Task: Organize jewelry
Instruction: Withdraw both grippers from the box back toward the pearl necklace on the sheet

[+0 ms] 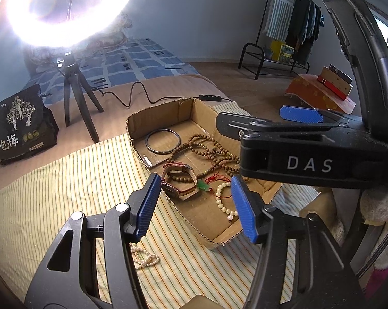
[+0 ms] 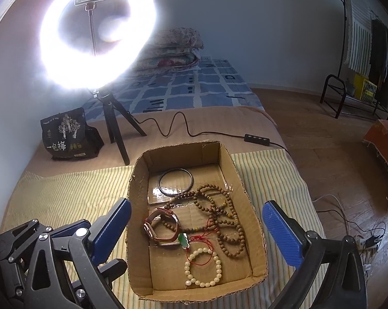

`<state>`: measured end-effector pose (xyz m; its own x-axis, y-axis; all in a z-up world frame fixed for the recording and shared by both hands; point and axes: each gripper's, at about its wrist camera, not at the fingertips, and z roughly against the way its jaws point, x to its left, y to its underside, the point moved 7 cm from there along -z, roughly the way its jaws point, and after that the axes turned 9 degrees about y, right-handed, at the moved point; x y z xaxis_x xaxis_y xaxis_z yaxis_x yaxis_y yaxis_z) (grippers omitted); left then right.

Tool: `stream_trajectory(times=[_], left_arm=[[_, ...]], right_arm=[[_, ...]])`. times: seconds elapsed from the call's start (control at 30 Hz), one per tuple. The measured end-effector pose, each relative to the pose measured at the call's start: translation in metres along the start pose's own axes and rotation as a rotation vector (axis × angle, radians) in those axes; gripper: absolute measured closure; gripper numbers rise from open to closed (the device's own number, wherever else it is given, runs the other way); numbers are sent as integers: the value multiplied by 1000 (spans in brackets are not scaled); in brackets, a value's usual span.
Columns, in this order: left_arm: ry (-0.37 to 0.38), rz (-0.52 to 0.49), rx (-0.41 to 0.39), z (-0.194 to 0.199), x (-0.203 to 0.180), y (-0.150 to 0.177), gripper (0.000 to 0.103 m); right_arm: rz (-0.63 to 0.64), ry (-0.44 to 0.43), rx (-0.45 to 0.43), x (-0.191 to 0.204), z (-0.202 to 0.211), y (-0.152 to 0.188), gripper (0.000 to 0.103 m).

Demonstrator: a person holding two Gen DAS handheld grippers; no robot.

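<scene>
A shallow cardboard box (image 2: pixel 248 193) (image 1: pixel 137 118) lies on a striped cloth. It holds a dark bangle (image 2: pixel 175 181) (image 1: pixel 163 139), a long brown bead necklace (image 2: pixel 227 221) (image 1: pixel 217 154), a watch with a brown strap (image 2: pixel 158 228) (image 1: pixel 179 184), a green pendant on red cord (image 2: pixel 183 240) (image 1: pixel 202 186) and a white bead bracelet (image 2: pixel 203 267) (image 1: pixel 223 200). A pearl strand (image 1: pixel 143 256) lies on the cloth outside the box, under my left gripper. My left gripper (image 1: pixel 196 208) is open and empty above the box's near edge. My right gripper (image 2: pixel 196 234) is open and empty, straddling the box from above.
A ring light on a tripod (image 2: pixel 116 128) stands behind the box, its cable and switch (image 2: pixel 257 138) on the bed. A black printed bag (image 2: pixel 67 134) stands at the left. A clothes rack (image 2: pixel 361 59) and an orange box (image 1: pixel 320 91) stand on the floor at right.
</scene>
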<state>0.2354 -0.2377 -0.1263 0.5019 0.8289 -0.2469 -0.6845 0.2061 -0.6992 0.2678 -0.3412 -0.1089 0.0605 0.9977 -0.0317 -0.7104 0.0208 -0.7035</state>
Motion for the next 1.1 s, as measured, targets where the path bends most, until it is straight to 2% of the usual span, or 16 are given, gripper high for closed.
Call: stream_trajectory(times=[0.33, 0.6, 0.9, 1.1], left_arm=[[-21, -21, -8, 13, 5, 3, 45], [-61, -21, -21, 32, 28, 8, 45], [-102, -5, -32, 61, 67, 16, 45], [-148, 47, -30, 79, 107, 29, 45]], right_arm=[[4, 0, -32, 3, 14, -3, 0], [-5, -11, -60, 11, 26, -7, 0], [-1, -71, -74, 35, 42, -4, 0], [14, -151, -69, 60, 49, 4, 3]])
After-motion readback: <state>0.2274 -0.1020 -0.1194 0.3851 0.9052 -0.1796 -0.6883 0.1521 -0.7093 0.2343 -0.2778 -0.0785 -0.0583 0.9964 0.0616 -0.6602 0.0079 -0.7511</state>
